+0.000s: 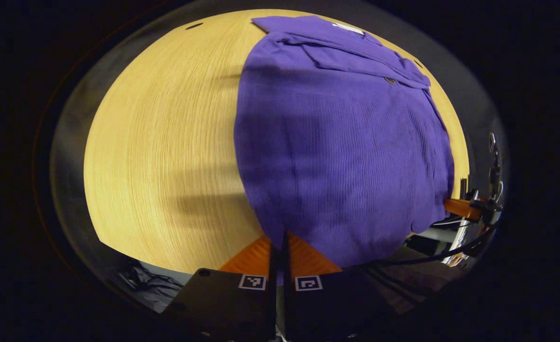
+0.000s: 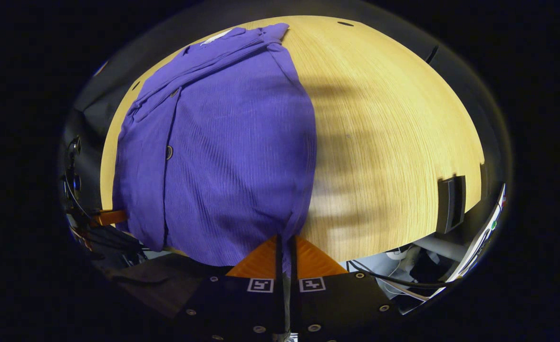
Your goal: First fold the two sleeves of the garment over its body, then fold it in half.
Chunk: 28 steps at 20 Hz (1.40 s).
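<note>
Your left gripper (image 1: 279, 240): fingers together, clamped on the near hem corner of the garment (image 1: 342, 156), cloth pinched between them. Your right gripper (image 2: 285, 243): likewise closed on the opposite near corner of the same hem, a strip of fabric trapped in the slit. Garment: purple ribbed knit, buttoned front, collar at the far end with a pale label; sleeves appear already laid over the body, so the half fold looks to be the step in hand. It lies lengthwise on the table (image 1: 166, 156), near edge raised at your fingers. Judged light, soft, limp and stretchy; it will sag between the two holds, so keep the corners taut and level. Table: pale wood grain, smooth, rounded edge.
</note>
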Each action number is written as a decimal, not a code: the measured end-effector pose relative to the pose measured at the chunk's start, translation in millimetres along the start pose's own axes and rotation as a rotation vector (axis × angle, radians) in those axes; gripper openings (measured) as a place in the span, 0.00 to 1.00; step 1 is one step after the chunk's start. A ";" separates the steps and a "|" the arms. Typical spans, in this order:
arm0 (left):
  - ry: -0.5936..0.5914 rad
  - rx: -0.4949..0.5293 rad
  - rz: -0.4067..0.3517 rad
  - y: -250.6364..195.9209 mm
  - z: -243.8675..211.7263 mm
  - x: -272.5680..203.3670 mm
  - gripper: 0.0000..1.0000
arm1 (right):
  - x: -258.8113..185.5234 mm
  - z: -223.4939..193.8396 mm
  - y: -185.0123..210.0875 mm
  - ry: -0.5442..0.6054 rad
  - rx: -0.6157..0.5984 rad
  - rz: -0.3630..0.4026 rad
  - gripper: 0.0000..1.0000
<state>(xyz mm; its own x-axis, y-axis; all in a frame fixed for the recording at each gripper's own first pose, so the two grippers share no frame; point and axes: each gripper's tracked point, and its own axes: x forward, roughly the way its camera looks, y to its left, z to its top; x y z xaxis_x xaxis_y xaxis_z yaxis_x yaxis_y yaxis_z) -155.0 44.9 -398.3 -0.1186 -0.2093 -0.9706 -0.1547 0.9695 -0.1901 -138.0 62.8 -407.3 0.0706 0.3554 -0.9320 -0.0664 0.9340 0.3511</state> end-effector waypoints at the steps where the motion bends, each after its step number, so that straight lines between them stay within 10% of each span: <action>1: 0.000 -0.016 -0.022 -0.8 2.3 -4.4 0.08 | -2.5 -0.5 1.4 -0.006 0.012 0.001 0.05; 16: -0.134 0.186 -0.156 -40.1 106.5 -85.7 0.08 | -93.2 94.3 61.1 -0.176 0.114 0.097 0.05; 28: -0.269 0.370 -0.021 -29.4 231.3 -135.5 0.07 | -146.8 208.6 56.1 -0.301 0.086 0.107 0.04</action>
<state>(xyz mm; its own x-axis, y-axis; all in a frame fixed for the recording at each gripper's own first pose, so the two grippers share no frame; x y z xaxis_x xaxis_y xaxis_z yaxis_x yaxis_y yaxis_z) 92.5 74.3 -295.2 0.1476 -0.2365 -0.9603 0.2119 0.9560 -0.2029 55.6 70.8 -232.1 0.3596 0.4349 -0.8256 -0.0059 0.8858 0.4641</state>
